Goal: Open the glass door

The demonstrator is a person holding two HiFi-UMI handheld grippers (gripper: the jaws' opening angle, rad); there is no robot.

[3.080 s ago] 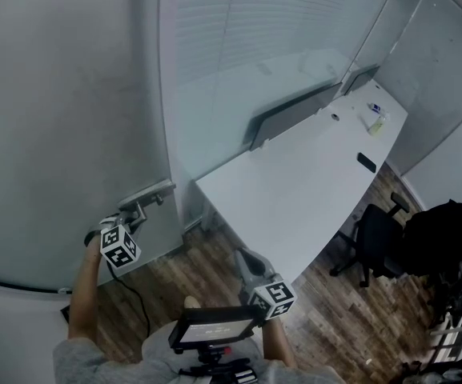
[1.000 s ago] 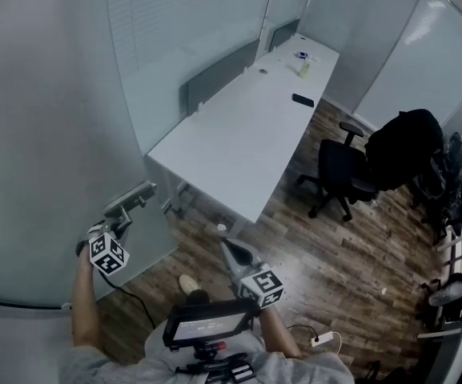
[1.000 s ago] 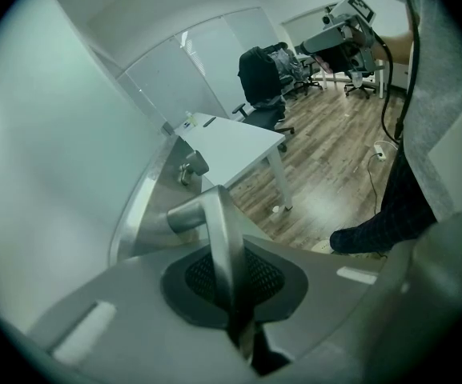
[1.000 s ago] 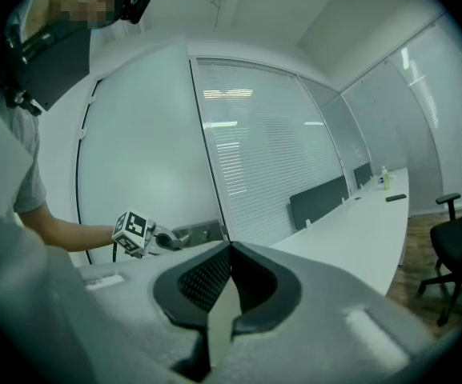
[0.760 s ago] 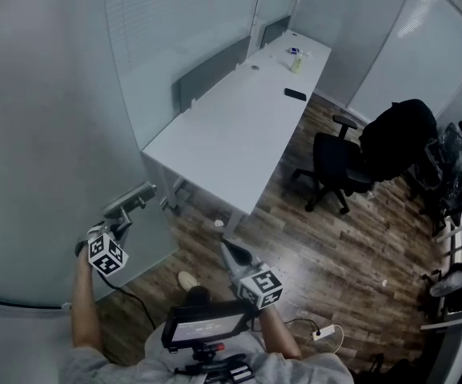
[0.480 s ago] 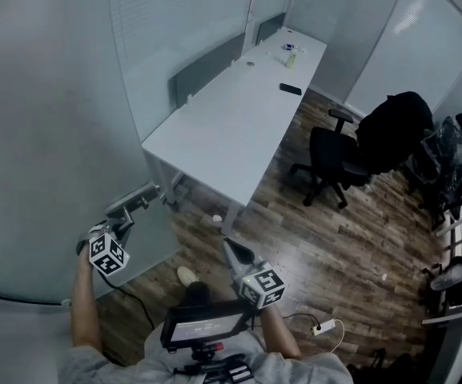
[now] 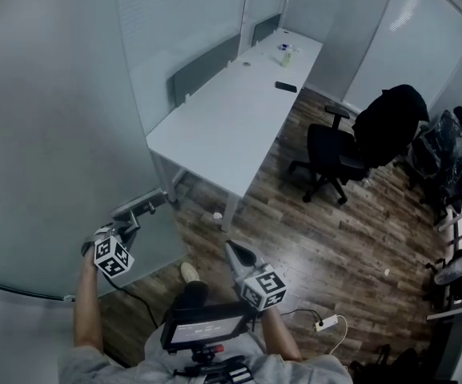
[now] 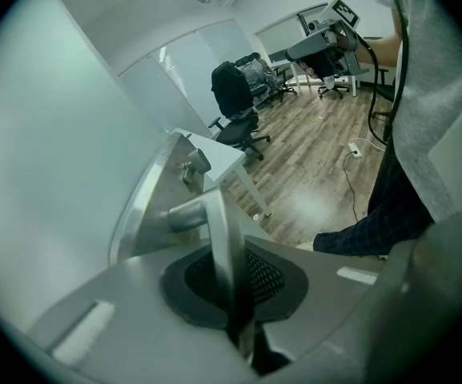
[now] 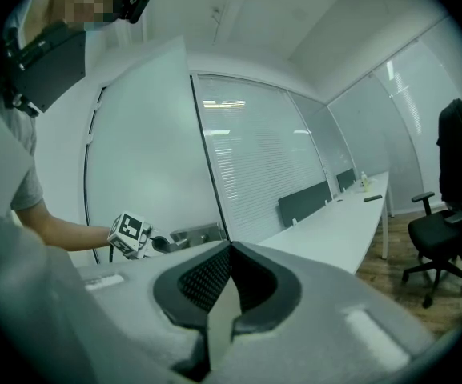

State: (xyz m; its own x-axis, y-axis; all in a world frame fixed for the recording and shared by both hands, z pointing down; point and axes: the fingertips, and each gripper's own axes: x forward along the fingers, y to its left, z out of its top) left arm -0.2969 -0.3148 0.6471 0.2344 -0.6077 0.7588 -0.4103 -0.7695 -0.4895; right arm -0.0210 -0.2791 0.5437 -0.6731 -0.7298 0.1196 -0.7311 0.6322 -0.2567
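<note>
Wood flooring (image 7: 311, 246) runs under a long white tabletop (image 7: 222, 110) and a black office chair (image 7: 335, 146), with the frosted glass door (image 7: 54, 134) at the left. The left gripper (image 7: 126, 224) is clamped on the metal door handle (image 7: 140, 206). The right gripper (image 7: 234, 250) hangs mid-room, well apart from the door, jaws pressed together with nothing between them.

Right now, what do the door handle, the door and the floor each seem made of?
The door handle looks like brushed metal: dull grey sheen. The door seems frosted glass: milky. The floor: wood or wood-look planks, brown grain, glossy patch.
</note>
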